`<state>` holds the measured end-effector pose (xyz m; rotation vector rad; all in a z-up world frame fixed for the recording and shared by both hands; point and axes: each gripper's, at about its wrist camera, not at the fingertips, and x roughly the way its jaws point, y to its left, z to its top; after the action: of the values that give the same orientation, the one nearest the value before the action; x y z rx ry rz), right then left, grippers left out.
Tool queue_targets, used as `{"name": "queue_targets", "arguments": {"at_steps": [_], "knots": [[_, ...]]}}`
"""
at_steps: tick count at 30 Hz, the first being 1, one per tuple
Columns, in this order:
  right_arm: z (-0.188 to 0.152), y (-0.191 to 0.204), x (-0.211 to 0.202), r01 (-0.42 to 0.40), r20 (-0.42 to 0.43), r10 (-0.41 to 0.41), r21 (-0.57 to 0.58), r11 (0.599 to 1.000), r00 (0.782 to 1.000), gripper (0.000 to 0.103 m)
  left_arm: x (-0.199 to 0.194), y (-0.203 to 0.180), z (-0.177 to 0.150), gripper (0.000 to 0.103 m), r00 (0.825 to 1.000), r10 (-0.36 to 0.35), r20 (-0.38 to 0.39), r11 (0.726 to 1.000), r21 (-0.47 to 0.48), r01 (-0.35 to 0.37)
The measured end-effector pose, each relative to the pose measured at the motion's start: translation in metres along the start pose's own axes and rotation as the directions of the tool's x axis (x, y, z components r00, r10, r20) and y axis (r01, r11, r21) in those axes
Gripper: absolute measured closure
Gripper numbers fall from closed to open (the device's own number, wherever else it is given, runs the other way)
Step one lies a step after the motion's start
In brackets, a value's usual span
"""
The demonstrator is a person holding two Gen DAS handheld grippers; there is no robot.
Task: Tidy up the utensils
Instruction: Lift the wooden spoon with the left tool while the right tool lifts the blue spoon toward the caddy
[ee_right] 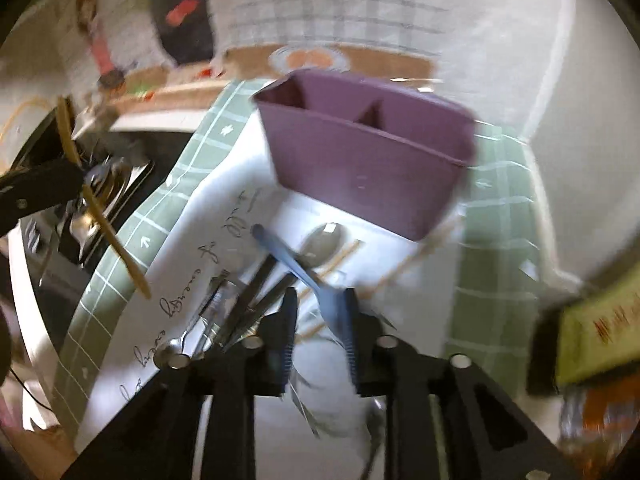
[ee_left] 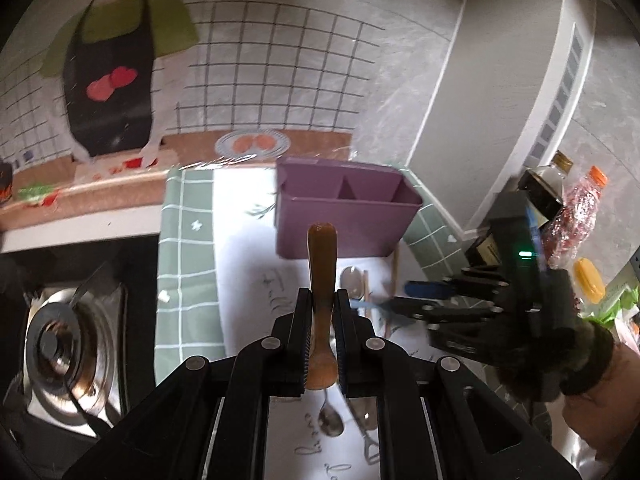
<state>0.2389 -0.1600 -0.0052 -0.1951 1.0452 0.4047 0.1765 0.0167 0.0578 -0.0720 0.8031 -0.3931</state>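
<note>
- Near the purple organizer (ee_left: 344,216), the left hand-held gripper (ee_left: 323,320) clamps a wooden spoon (ee_left: 322,292).
- Right hand-held gripper (ee_right: 320,320): jaws parted, blue spoon (ee_right: 304,272) against its right finger.

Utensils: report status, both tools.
Left tool shut on wooden spoon. Right tool open around blue spoon. Purple caddy empty, path clear.

Purple caddy (ee_left: 344,216) compartments open above; loose utensils (ee_right: 256,296) crowd mat before it
</note>
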Motion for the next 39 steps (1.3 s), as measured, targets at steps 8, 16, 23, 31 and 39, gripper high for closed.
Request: {"name": "queue_targets", "arguments": {"at_steps": [8,16,23,31,39], "knots": [[0.024,0.031,0.057,-0.046,-0.053,0.039,-0.136,0.990,0.998,0.079,-0.003,0.013,-0.011,0.092,0.999,0.031,-0.020,0.999,-0.038,-0.031],[0.041,0.035,0.096,-0.044,-0.108,0.030,-0.129,0.991,0.994,0.071,-0.004,0.018,-0.015,0.092,0.999,0.028,-0.032,0.999,-0.040,-0.029],[0.027,0.022,0.061,-0.054,-0.092,0.055,0.013,0.998,0.994,0.092,0.000,0.017,-0.014,0.092,0.999,-0.008,-0.033,0.999,-0.031,0.007],[0.012,-0.001,-0.044,-0.077,0.078,0.064,0.165,0.983,0.995,0.099,0.000,0.008,0.002,0.092,0.997,-0.082,-0.009,0.997,-0.010,0.082],[0.015,0.001,-0.105,-0.058,0.185,0.022,0.193,0.980,0.982,0.099,-0.019,-0.007,0.038,0.092,0.991,-0.113,0.072,0.993,0.046,0.109]]}}
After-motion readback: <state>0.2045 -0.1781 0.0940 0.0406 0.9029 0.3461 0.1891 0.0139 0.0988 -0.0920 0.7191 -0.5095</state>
